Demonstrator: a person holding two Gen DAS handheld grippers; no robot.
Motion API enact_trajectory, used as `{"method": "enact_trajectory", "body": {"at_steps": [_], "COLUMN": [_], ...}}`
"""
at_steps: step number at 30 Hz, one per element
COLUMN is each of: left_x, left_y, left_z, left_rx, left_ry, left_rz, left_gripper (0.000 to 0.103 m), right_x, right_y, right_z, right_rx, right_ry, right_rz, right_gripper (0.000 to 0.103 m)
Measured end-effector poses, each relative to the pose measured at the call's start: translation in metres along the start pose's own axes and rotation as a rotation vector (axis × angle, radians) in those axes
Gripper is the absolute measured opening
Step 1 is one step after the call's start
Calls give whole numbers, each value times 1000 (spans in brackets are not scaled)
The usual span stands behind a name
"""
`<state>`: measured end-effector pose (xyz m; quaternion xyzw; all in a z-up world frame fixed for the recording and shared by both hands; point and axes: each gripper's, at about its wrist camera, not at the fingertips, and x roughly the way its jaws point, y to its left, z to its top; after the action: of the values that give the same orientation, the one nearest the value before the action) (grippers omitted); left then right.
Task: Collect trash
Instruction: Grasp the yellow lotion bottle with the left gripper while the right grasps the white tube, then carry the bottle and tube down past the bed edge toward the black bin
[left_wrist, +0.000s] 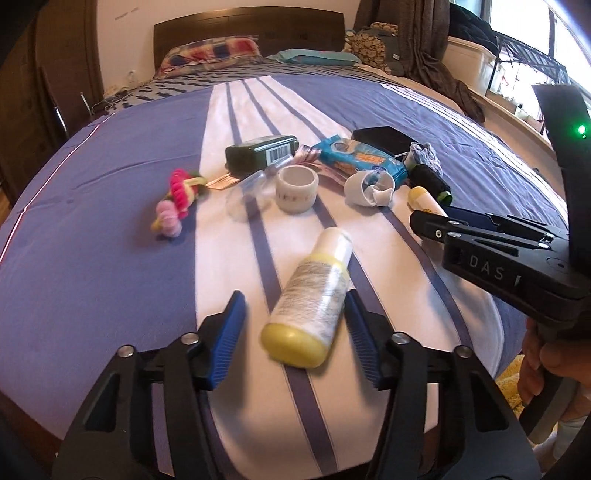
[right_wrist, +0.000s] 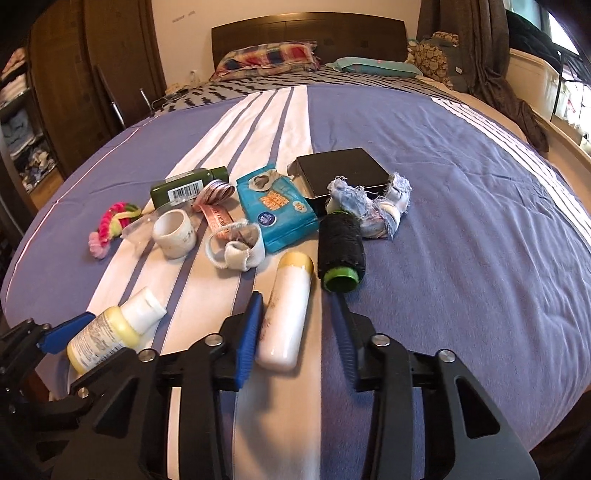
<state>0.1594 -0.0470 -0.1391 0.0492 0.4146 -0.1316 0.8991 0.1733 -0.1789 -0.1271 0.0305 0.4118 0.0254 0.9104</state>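
Left gripper (left_wrist: 293, 325) is straddling the yellow bottle (left_wrist: 308, 302) lying near on the bed (left_wrist: 110, 221); its right pad is touching, the left pad standing clear, so not yet clamped. Right gripper (right_wrist: 295, 328) is bracketing the white tube (right_wrist: 286, 314), left pad touching, right pad apart. Both are positioning for simultaneous pickups, probably.

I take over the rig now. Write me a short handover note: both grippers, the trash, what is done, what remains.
Left gripper: open, astride the yellow bottle, not clamped.
Right gripper: open, astride the white tube, a gap on one side.
Both things lie on the bed, with the other clutter.
Done: nothing lifted. Left: grip, lift, collect; no bin in view.
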Motion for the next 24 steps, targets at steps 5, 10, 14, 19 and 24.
{"method": "enact_trajectory", "body": {"at_steps": [5, 10, 14, 19, 24], "left_x": [3, 0, -7, -20, -41], "left_y": [-4, -7, -8, -6, -9], "left_z": [0, -4, -12, -24, -40], "left_rx": [13, 26, 21, -9, -19], "left_ry": [-4, -8, -11, -15, -26], "left_rz": [-5, -1, 5, -4, -11], "left_gripper": [39, 30, 29, 29, 29], "right_x": [0, -4, -15, -26, -48], "right_y": [5, 2, -1, -4, -4], "right_z": [-8, -10, -17, -30, -46], "right_rx": [-64, -57, -51, -43, -62], "right_ry": [-35, -29, -24, -15, -21], "right_rz": [-12, 15, 53, 69, 58], "right_gripper": [26, 21, 21, 21, 21]}}
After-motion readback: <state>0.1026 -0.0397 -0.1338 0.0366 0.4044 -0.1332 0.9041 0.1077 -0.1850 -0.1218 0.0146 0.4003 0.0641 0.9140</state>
